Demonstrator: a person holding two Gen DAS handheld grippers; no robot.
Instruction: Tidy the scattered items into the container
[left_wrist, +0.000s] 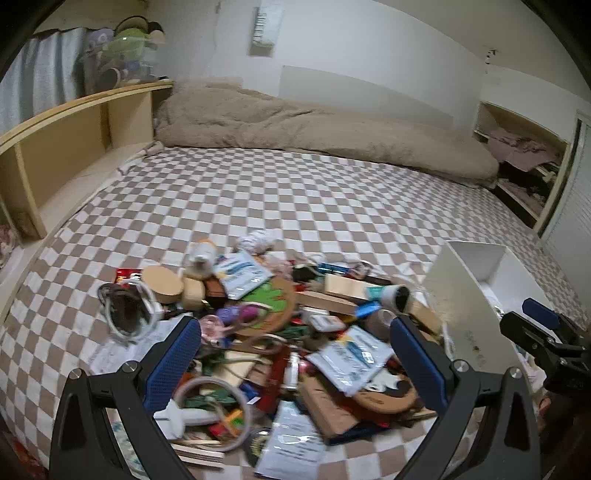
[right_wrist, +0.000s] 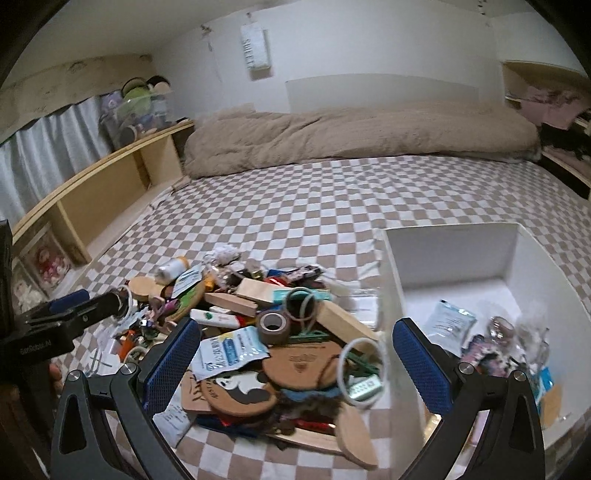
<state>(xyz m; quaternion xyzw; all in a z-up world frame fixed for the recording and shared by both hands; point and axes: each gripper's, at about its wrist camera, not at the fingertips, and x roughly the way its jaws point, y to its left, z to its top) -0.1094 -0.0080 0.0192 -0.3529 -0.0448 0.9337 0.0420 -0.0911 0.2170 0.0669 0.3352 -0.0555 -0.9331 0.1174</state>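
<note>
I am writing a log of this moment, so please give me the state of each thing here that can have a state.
left tongs: open, empty, above the pile
right tongs: open, empty
white box: open top, a few items inside
pile of items: loose on the bed, outside the box
tape roll: upright on the pile
blanket: bunched by the wall

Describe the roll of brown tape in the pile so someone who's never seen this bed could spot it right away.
Start at the white container on the checkered bed; the clutter heap lies just to its left. Near the heap's middle, by a long wooden block and above a blue-and-white pouch, sits the brown tape roll. It is the only short, squat cylinder there with a dark open hole facing up.
</note>
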